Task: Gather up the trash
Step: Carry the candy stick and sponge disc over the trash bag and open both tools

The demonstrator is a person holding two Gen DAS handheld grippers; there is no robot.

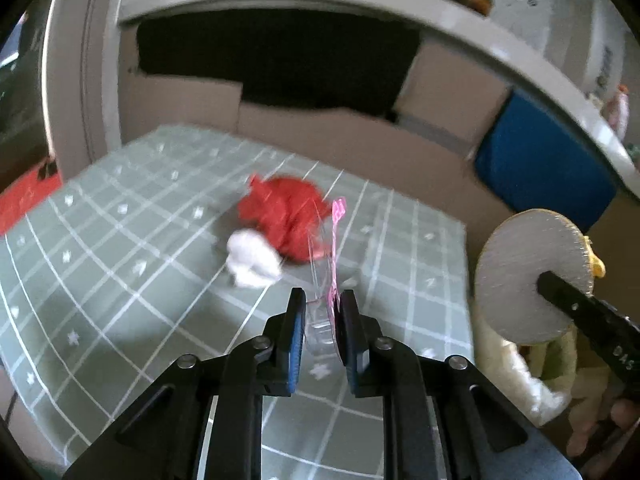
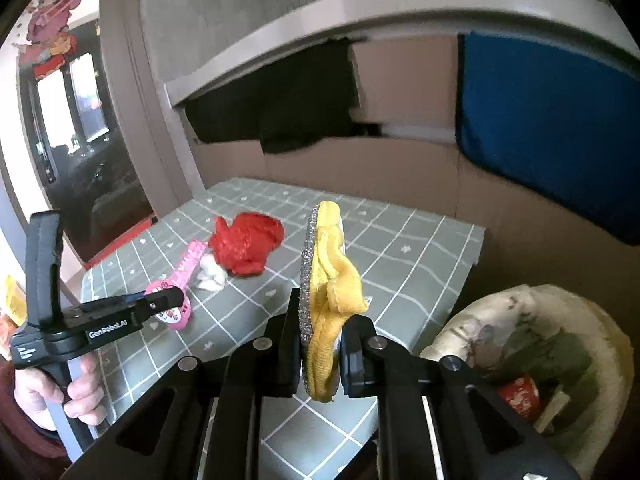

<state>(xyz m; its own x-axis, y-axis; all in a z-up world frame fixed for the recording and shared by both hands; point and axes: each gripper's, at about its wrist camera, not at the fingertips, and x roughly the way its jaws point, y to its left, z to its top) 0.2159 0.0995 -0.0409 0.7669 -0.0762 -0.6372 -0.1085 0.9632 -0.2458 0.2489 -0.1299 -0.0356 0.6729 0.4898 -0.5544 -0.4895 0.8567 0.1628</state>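
The left gripper (image 1: 322, 308) is clamped on a thin pink package (image 2: 178, 288), lifted above the tabletop (image 2: 400, 248). The right gripper (image 2: 320, 328) pinches a yellow scrubbing pad (image 2: 332, 280) near the trash bin (image 2: 532, 360). Red wrapper (image 2: 244, 244) and white tissue (image 2: 210, 274) lie beyond the package. The slippery package can slide out, because the grip is only at its edge.

The near half of the checked worktop (image 2: 400, 240) lies bare, leaving room to pass. At its far left, a red crumpled bag (image 2: 246, 246) and white wad (image 2: 212, 274) block the way. A trash bin (image 2: 560, 344) stands beside the right edge.
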